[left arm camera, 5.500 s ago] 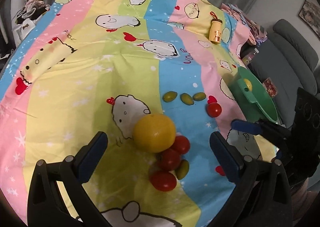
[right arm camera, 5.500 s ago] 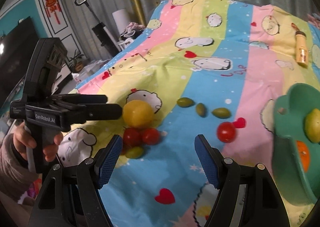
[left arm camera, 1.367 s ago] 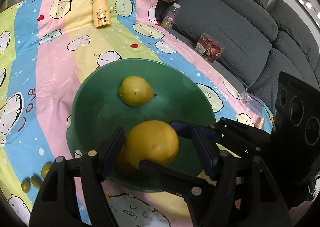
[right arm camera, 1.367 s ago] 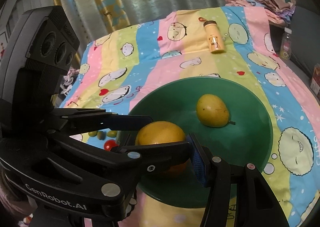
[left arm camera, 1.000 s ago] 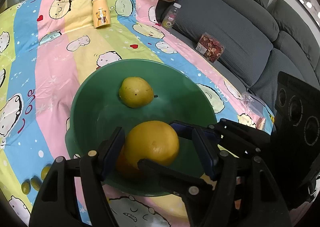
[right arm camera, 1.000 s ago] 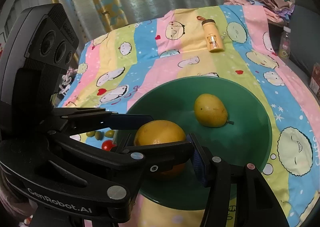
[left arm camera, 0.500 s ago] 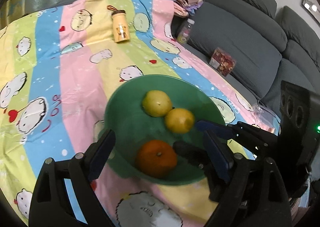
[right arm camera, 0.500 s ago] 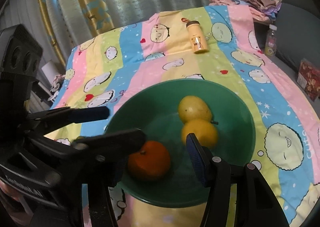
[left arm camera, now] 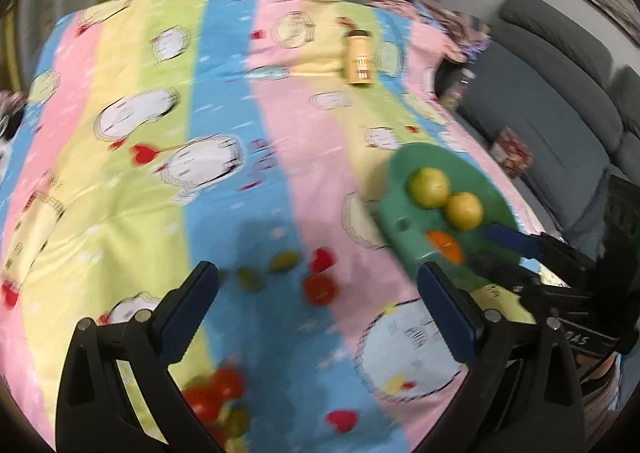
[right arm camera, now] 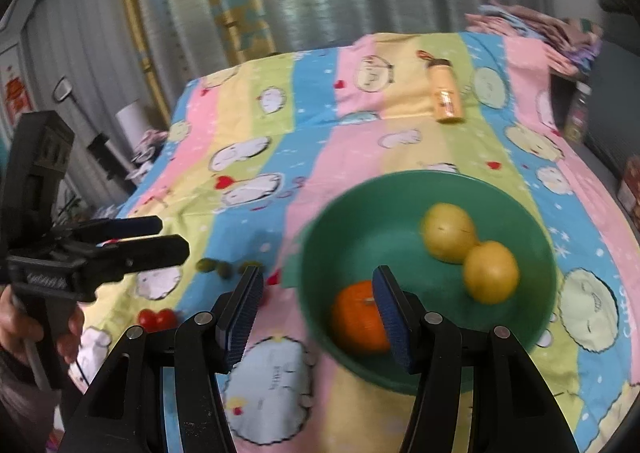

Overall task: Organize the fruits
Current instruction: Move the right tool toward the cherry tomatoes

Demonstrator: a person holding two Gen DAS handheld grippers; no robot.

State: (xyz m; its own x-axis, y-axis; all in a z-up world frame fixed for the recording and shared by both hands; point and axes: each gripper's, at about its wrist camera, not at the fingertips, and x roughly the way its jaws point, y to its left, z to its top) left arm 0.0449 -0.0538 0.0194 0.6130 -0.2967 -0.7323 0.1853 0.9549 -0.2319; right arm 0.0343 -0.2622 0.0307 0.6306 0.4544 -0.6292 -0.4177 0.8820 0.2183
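Little can be read. The striped cloth (right arm camera: 320,157) bears pink letters, apparently "cute", at the right edge; the left gripper (right arm camera: 158,237) body carries a blurred, illegible label.

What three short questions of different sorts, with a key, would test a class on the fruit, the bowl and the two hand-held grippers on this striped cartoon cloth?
1. How many fruits lie in the round green plastic bowl?
2. True or false: the left hand-held gripper is clamped on a fruit.
3. Which lies outside the bowl? A) the round orange fruit B) the small red tomatoes C) the two yellow fruits

Key
1. Three: one orange, two yellow.
2. False. Its jaws have just been opening and stand wide, with nothing between them.
3. B. They lie on the striped cartoon cloth, near the small green olive-like fruits.
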